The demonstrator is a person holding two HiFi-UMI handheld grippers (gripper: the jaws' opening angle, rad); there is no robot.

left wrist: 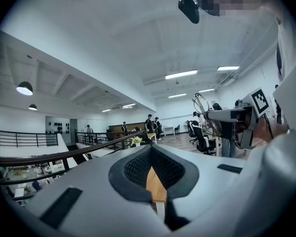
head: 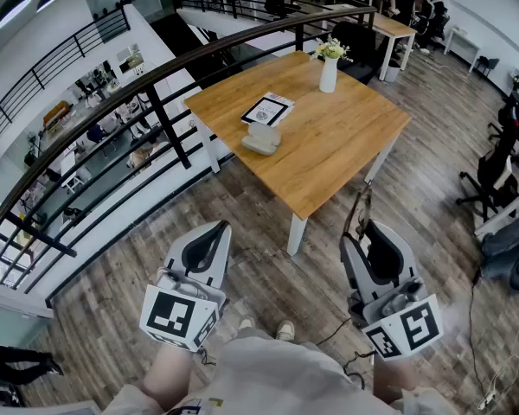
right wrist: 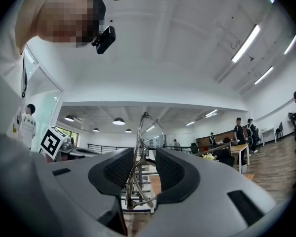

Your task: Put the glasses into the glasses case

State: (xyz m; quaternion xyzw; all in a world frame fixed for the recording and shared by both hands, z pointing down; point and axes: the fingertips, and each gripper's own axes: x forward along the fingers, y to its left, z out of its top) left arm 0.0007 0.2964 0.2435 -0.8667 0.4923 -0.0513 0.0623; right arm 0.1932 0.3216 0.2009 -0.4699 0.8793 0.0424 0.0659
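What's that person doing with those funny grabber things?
A person stands back from the wooden table with a grabber in each hand. The right gripper pinches a pair of glasses between its jaws. The left gripper holds nothing. The glasses case lies on the table beside a marker card, so the glasses are not in it yet.

The right gripper (right wrist: 144, 157) held a pair of thin metal glasses (right wrist: 150, 130) between its dark ribbed pads (right wrist: 119, 168). The glasses were folded and stood on edge, with one lens rising above the jaw tips. At the left, a marker cube (right wrist: 53, 143) showed beside a person's pale shirt (right wrist: 7, 98). Beyond the jaws ran a black railing (right wrist: 101, 146), under round ceiling lamps (right wrist: 119, 121). Far right, people stood by a wooden table (right wrist: 238, 149).
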